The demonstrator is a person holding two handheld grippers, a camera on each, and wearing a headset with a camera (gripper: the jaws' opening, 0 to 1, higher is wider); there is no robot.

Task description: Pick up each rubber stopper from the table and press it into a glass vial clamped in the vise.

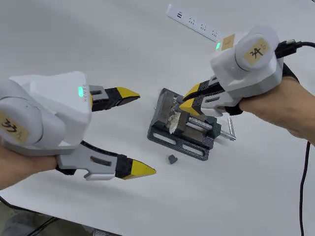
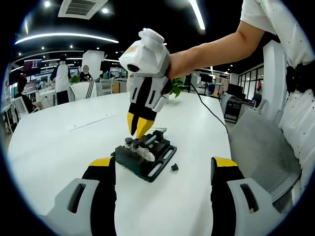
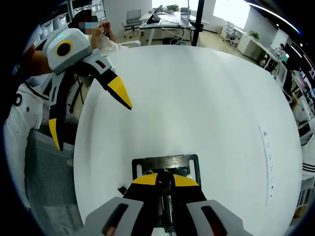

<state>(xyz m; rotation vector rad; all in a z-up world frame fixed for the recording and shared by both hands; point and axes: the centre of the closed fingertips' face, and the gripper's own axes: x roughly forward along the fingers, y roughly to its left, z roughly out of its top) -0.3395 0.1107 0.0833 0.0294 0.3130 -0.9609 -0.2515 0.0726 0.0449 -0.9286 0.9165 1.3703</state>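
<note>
A dark metal vise (image 1: 167, 133) sits mid-table with a pale glassy vial (image 1: 173, 121) clamped in its jaws. My right gripper (image 1: 188, 99) hangs just above the vise top, jaws together, and I see nothing between them. In the left gripper view its yellow fingertips (image 2: 137, 129) point down at the vise (image 2: 147, 160). One loose dark rubber stopper (image 1: 172, 159) lies on the table just in front of the vise. My left gripper (image 1: 135, 131) is wide open to the left of the vise, holding nothing. In its own view the stopper (image 2: 174, 167) lies ahead, between its jaws.
A white power strip (image 1: 194, 22) lies at the far side of the white table (image 1: 98, 39). A black cable (image 1: 305, 187) hangs down at the right. In the right gripper view, the left gripper (image 3: 91, 124) is at the upper left and the vise (image 3: 147, 163) below.
</note>
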